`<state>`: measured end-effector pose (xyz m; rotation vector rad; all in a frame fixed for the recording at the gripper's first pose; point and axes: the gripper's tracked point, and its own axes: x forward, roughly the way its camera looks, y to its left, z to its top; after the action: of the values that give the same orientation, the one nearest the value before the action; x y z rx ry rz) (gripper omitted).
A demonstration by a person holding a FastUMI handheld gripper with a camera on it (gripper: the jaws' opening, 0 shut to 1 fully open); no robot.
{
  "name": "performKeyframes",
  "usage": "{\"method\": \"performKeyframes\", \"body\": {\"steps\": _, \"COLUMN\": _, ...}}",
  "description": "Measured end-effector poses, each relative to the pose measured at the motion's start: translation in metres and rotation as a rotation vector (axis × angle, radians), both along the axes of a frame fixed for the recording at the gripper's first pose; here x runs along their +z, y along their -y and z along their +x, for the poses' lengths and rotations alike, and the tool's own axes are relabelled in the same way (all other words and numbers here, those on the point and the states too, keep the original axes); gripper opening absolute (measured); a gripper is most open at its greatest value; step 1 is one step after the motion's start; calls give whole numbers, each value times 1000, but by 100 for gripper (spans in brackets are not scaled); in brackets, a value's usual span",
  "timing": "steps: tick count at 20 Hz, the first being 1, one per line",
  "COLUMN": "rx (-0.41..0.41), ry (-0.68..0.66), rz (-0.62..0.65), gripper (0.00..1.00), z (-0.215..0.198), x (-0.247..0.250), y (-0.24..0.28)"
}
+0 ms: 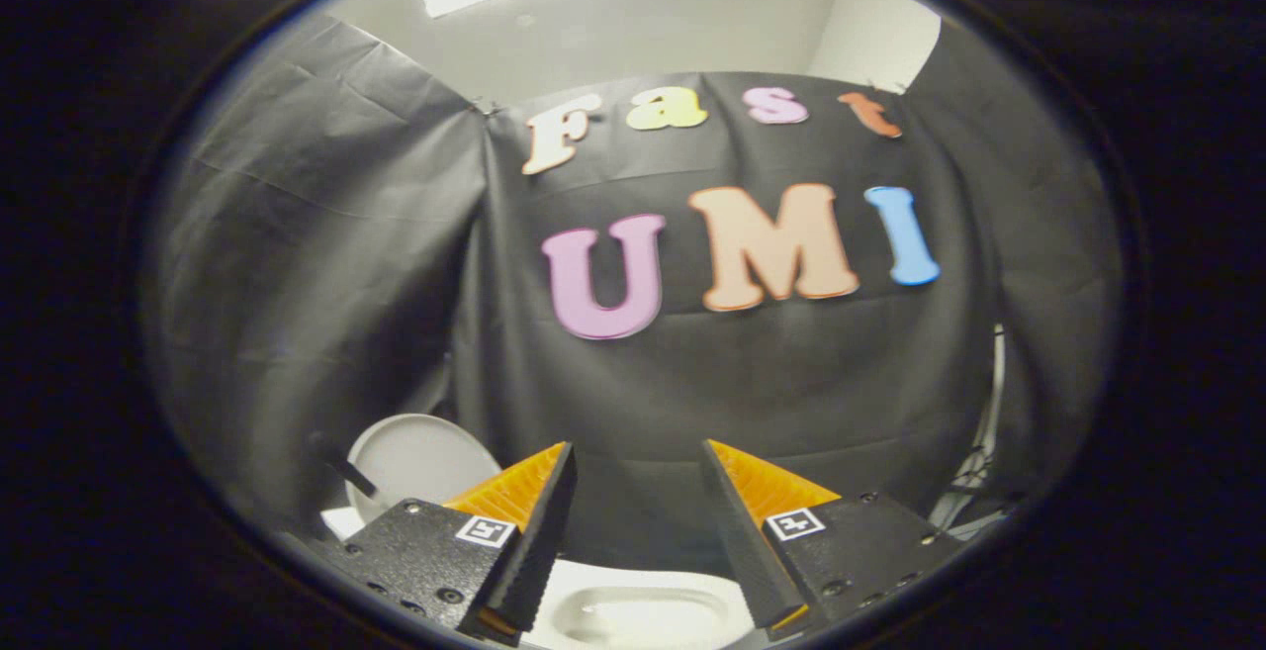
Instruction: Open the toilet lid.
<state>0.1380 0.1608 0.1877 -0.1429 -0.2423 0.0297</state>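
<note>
Above toilet [633, 615], hand-held gripper [633, 472] open, empty

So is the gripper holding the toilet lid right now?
No, the gripper is open with nothing between its fingers, and the raised toilet lid stands apart beside them.

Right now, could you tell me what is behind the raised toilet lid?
Behind the raised toilet lid hangs the black cloth wall. The lid and a finger of the open hand-held gripper cover whatever holds the lid up. The white toilet bowl lies below the fingers.
</note>
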Motion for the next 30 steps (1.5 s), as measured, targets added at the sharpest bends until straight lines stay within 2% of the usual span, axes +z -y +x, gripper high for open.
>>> {"method": "performKeyframes", "body": {"steps": 4, "rx": -204, "ry": -8, "rz": 47, "gripper": 77, "z": -27, "x": -11, "y": 100}}
{"method": "performKeyframes", "body": {"steps": 8, "rx": -313, "ry": -10, "rz": 107, "gripper": 76, "z": -56, "x": -35, "y": 166}}
{"method": "performKeyframes", "body": {"steps": 11, "rx": -318, "ry": -9, "rz": 143, "gripper": 76, "z": -59, "x": -52, "y": 189}}
{"method": "performKeyframes", "body": {"steps": 16, "rx": -318, "ry": -51, "rz": 167, "gripper": 77, "z": -39, "x": -55, "y": 192}}
{"method": "performKeyframes", "body": {"steps": 19, "rx": -303, "ry": -64, "rz": 170, "gripper": 76, "z": -42, "x": -73, "y": 196}}
{"method": "performKeyframes", "body": {"steps": 24, "rx": -291, "ry": -73, "rz": 175, "gripper": 77, "z": -41, "x": -78, "y": 197}}
{"method": "performKeyframes", "body": {"steps": 30, "rx": -318, "ry": -81, "rz": 199, "gripper": 77, "z": -43, "x": -83, "y": 200}}
